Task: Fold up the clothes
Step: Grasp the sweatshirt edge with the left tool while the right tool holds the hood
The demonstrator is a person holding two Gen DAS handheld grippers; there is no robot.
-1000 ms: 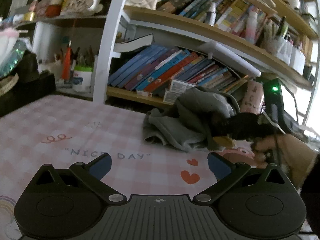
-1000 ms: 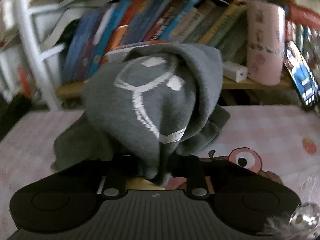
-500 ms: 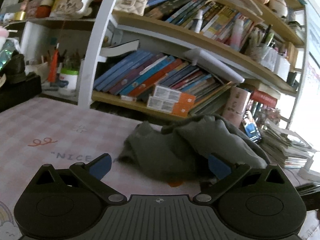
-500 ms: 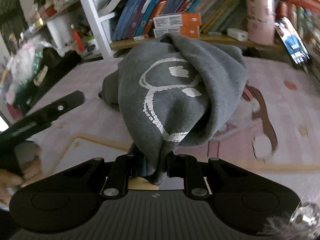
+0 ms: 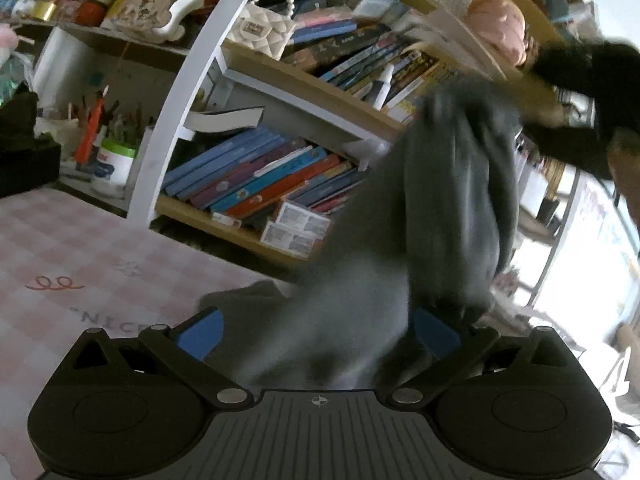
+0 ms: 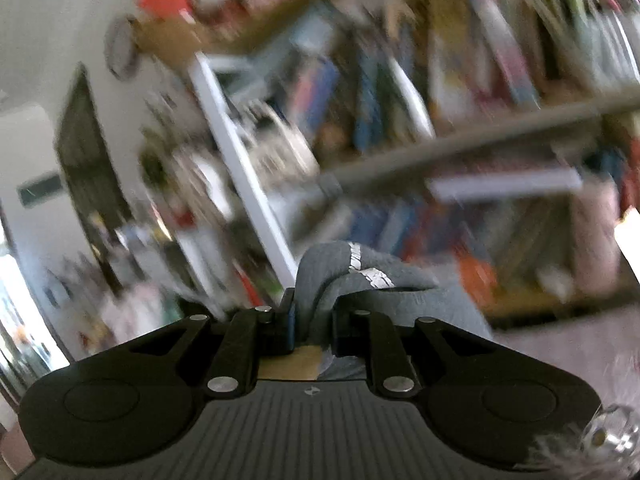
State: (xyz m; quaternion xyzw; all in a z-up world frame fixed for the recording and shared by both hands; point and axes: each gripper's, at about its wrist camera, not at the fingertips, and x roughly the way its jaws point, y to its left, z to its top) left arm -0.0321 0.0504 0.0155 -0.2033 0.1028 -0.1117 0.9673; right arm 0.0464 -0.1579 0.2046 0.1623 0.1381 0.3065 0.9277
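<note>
Lifting the grey garment [image 5: 452, 200] clear of the bench [image 5: 80, 264] is judged to be the step in hand, so that it can be shaken out and laid flat before any fold is made; the garment is seen hanging in the air in the left wrist view, bunched and blurred, with its lower part trailing down to the pink checked cover between the blue pads of the left gripper [image 5: 316, 332]. A fold of the cloth, marked with a white printed stripe, is pinched by the right gripper [image 6: 314, 320], whose fingers [image 6: 289, 320] are drawn almost together on it; the grip is narrow and only a small gather is held, so it should be kept firm while the cloth swings. The left gripper's fingers [image 5: 200, 330] stand wide apart and nothing is clamped by them, though the cloth hangs between them; whether it touches the pads cannot be told through the blur.

To do the step well, the garment should be raised until its hem is free of the bench; a second edge or corner, well apart from the held gather, should then be taken by the left gripper so the cloth can be spread. The crowded bookshelf [image 5: 280, 184] close behind should be avoided; a snag there is judged the main risk.
</note>
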